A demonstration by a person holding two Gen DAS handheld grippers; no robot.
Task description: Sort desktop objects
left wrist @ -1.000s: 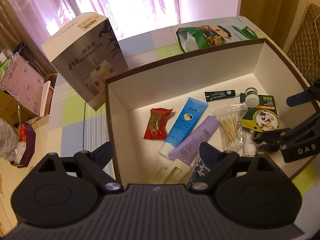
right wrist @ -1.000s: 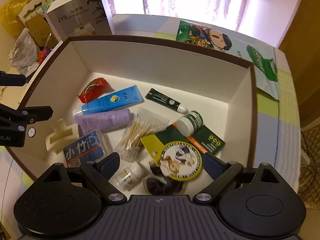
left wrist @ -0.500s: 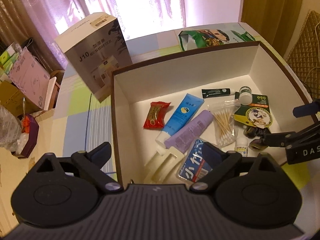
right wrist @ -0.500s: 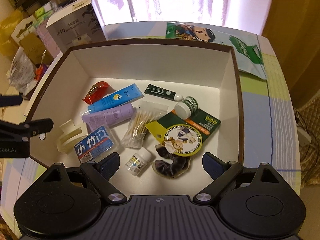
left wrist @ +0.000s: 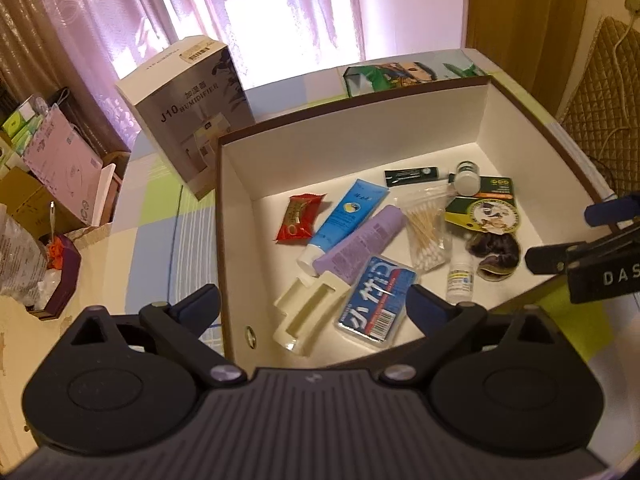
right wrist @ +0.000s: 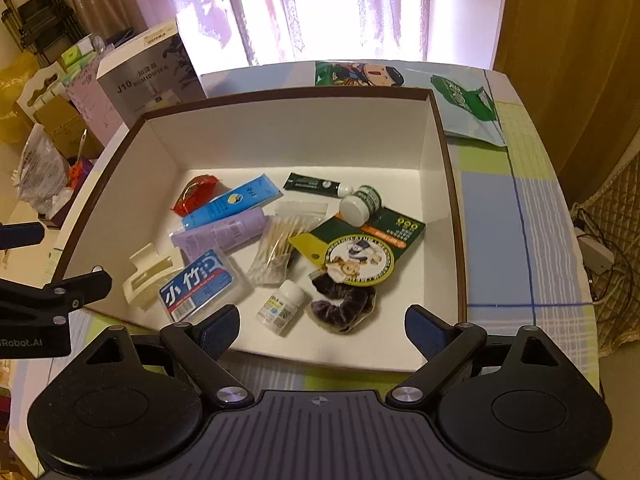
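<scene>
My left claw (left wrist: 312, 304) has just been opening, nothing between its jaws; right claw (right wrist: 322, 328) spread, empty. White cardboard box (right wrist: 280, 136) on the checked counter (right wrist: 500, 208) holds three squeeze tubes, two small bottles, one glossy red wrapper (right wrist: 195, 196), one bag of cotton swabs (right wrist: 280, 246), one velvet scrunchie (right wrist: 340, 304).

right claw (left wrist: 600, 236) cut off by the left-wrist frame's right edge, only one blue pad and part of the "DAS" lettering show; left claw (right wrist: 44, 264) likewise clipped at the right-wrist frame's left edge. Print on small white bottle (right wrist: 280, 306) too small to read. Hair tie (right wrist: 340, 308) partly hidden under round card (right wrist: 358, 258)
</scene>
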